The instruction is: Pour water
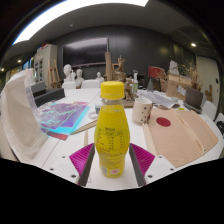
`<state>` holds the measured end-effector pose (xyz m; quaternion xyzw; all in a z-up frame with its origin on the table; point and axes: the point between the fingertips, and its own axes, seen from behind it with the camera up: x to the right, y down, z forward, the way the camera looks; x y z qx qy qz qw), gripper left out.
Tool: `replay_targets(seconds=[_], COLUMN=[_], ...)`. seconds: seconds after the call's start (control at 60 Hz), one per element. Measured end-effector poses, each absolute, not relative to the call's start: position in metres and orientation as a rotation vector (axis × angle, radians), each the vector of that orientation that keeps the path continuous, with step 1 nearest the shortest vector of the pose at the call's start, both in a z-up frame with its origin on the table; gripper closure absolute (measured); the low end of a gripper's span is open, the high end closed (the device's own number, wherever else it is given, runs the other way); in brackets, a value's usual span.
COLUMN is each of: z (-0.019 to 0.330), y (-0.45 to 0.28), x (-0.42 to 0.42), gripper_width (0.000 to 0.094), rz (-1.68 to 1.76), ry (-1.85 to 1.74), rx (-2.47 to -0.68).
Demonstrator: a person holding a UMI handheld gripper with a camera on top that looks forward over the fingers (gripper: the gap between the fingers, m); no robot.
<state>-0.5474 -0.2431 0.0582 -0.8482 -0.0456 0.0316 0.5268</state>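
Note:
A yellow bottle (112,135) with a yellow cap and a printed label stands upright between my fingers, its base low over the white table (85,135). My gripper (112,150) is shut on the bottle: both magenta pads (82,156) press its sides at mid height. A small white paper cup (143,108) stands on the table just beyond the bottle, a little to its right.
A tan board (185,135) with a red disc (163,121) lies to the right of the cup. A colourful booklet (62,117) lies on the table to the left. Chairs, shelves and clutter stand far behind the table.

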Motion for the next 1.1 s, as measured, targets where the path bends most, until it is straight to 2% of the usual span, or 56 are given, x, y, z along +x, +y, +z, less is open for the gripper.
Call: replay_targets(seconds=[0.083,0.15,0.267,0.3,0.333,0.483,0.617,0.7,0.8,0.917,1.1], z=[0.048,0.050,0.051,0.053,0.058,0.093,0.151,0.189,0.218,0.233,0.217], y=[-0.234,-0.232,-0.232,-0.231,-0.227,-0.208,-0.168,-0.136,-0.095,-0.049,0.002], x=[-0.548,-0.548,-0.544,-0.544,-0.544,-0.556,-0.571,-0.583,-0.592,-0.595,-0.589], gripper_width=[0.0448,0.0477,0.0603,0.0614,0.0675,0.0675,0.0676,0.0677,0.0678,0.0680,0.0679], rz=[0.061,0.053,0.064,0.067,0.070,0.097,0.209,0.350,0.637,1.033,1.467], ry=[-0.089,-0.087,-0.056,-0.053,-0.056,-0.051,0.029,0.133,0.344,0.667,1.032], rx=[-2.028,-2.009,-2.014,-2.013,-2.009,-1.967,-1.887,-1.831,-1.776,-1.691,-1.533])
